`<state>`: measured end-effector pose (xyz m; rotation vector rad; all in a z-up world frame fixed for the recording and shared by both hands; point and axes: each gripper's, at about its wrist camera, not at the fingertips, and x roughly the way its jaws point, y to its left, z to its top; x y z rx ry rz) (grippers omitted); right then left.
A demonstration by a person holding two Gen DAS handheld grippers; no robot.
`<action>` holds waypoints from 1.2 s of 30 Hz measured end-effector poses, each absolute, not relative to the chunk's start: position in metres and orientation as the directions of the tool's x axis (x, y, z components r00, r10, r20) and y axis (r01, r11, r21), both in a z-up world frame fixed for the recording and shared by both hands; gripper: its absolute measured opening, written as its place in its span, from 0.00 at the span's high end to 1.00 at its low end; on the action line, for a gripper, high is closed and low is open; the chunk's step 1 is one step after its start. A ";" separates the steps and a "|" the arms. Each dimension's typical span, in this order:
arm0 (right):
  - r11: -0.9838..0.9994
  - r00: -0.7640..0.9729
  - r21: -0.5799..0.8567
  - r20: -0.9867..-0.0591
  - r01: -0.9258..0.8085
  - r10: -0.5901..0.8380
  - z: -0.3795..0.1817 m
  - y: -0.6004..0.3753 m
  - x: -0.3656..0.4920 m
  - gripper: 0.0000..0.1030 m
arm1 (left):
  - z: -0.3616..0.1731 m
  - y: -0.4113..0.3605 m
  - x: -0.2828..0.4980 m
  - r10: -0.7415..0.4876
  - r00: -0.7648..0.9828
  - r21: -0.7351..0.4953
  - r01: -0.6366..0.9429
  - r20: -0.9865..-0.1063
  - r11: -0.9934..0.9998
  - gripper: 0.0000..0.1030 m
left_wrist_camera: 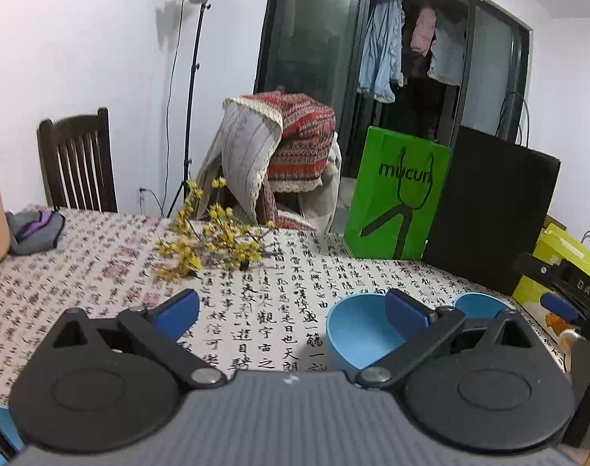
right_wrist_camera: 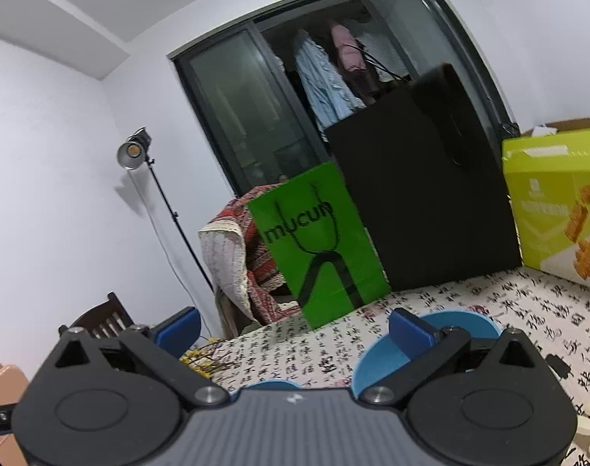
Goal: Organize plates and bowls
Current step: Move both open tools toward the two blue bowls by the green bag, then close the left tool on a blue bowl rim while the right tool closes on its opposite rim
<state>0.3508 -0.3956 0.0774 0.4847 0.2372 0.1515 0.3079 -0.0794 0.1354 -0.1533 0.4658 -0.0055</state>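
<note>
Nearest in the left wrist view, the left gripper (left_wrist_camera: pixel 291 306) is seen w/ its blue fingers (left_wrist_camera: pixel 180 310) spread wide, nothing held betw. them. Its right finger is overlapped w/ a blue bowl (left_wrist_camera: pixel 353 334) that sits upright on the tablecloth (left_wrist_camera: pixel 256 310); whether finger and bowl touch cannot be told. A 2nd blue bowl (left_wrist_camera: pixel 475 305) is placed just right of the 1st, partly hidden by the finger linkage. At far right the right gripper (left_wrist_camera: pixel 559 306) is seen near that 2nd bowl.

In the right wrist view the right gripper (right_wrist_camera: pixel 293 328) is also spread, empty. A blue bowl (right_wrist_camera: pixel 462 324) is seen behind its right finger, upright on the cloth; contact cannot be told. A sliver of another blue rim (right_wrist_camera: pixel 271 384) is visible at the gripper body's top edge.

Mid-table, to the left, yellow flowers (left_wrist_camera: pixel 213 248) are laid on the cloth, and a grey-purple cloth item (left_wrist_camera: pixel 35 229) is seen near the far-left edge.

Further back, a green bag (left_wrist_camera: pixel 396 194) marked "mucun" is stood upright at the table's far side, w/ a black bag (left_wrist_camera: pixel 493 209) just right of it, and a yellow box (right_wrist_camera: pixel 555 202) right of that.

Beyond the table: a chair (left_wrist_camera: pixel 77 163) at left, a patterned blanket (left_wrist_camera: pixel 295 155) draped over smth, a lamp stand (left_wrist_camera: pixel 194 77) by the wall, and clothes (left_wrist_camera: pixel 384 50) hung behind a glass door (left_wrist_camera: pixel 310 39).
</note>
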 end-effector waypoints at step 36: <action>0.958 0.902 0.282 -0.402 -0.044 0.159 0.043 -0.336 0.364 0.20 | 0.077 -0.096 0.411 0.014 0.745 -0.132 -0.137 -0.667 0.982 0.00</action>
